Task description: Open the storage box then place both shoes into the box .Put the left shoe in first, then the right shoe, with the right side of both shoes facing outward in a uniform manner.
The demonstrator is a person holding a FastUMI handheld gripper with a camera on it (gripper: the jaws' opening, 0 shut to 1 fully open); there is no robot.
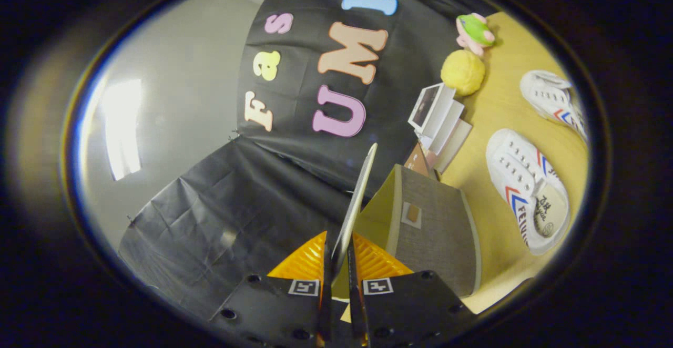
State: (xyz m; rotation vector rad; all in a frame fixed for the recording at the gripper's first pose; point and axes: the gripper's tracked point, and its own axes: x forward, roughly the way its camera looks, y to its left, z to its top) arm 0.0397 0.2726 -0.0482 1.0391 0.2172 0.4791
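My gripper (337, 264) is shut on the thin edge of the storage box lid (359, 201), which stands up edge-on between the two fingers and runs on ahead of them. The grey storage box (434, 232) lies just to the right of the fingers on the yellow-wood table (505, 122), with its pale inner wall showing beside the lid. Two white sneakers with red and blue chevrons lie on the table beyond the box: the nearer shoe (526, 190) close to the box, the farther shoe (552, 101) past it.
Past the box stand several white cards or booklets (439, 119) on end. A yellow fuzzy ball (462, 72) and a green and pink toy (475, 32) sit farther back by the black cloth wall. A grey wall lies to the left.
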